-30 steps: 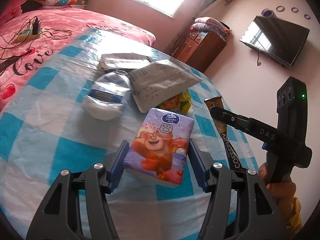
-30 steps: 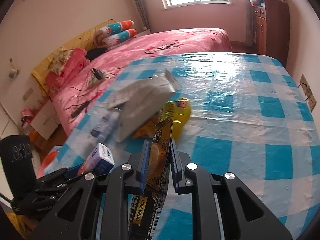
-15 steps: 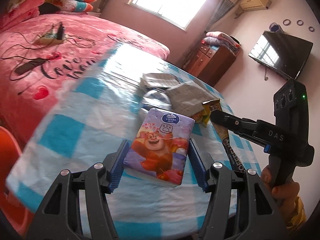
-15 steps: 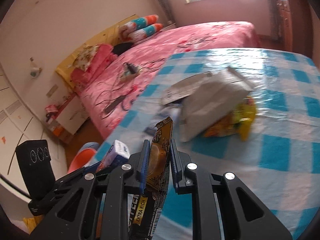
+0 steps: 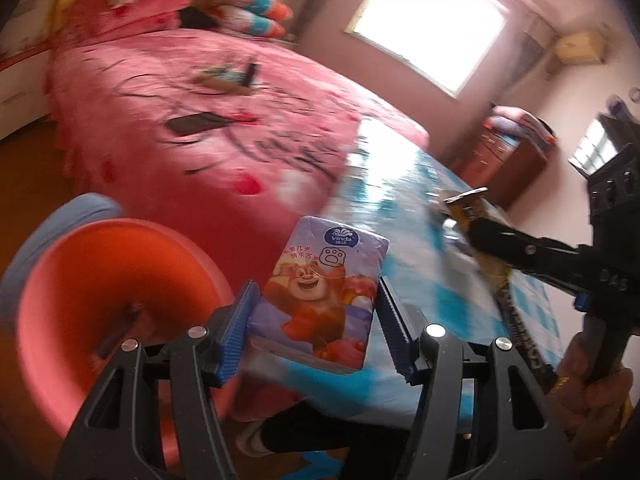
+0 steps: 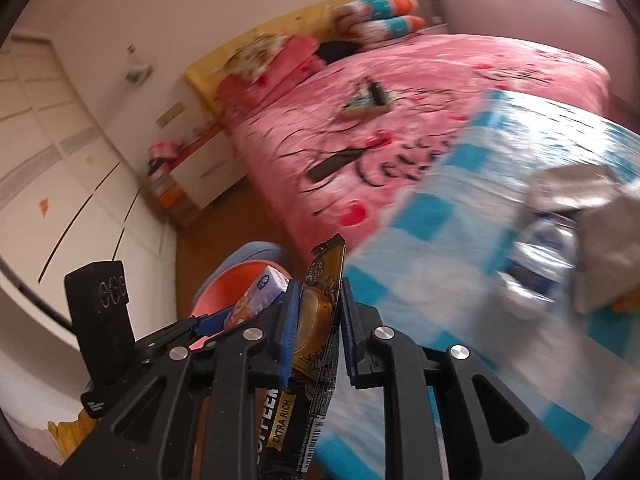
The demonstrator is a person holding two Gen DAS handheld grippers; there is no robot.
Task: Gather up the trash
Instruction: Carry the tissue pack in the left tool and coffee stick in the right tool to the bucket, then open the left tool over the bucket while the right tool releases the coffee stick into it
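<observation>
My left gripper is shut on a purple tissue pack with a cartoon bear, held in the air beside the table edge and next to an orange bin on the floor at lower left. My right gripper is shut on a gold and black coffee sachet, also over the table edge. The sachet and right gripper show at the right of the left wrist view. The tissue pack and bin show in the right wrist view.
A table with a blue checked cloth carries a plastic bottle and a grey bag. A pink bed stands behind. A wooden cabinet is at the far right. A white wardrobe is at left.
Both grippers have swung left, away from the trash pile on the table and toward the orange bin on the floor. Each still holds its item.
</observation>
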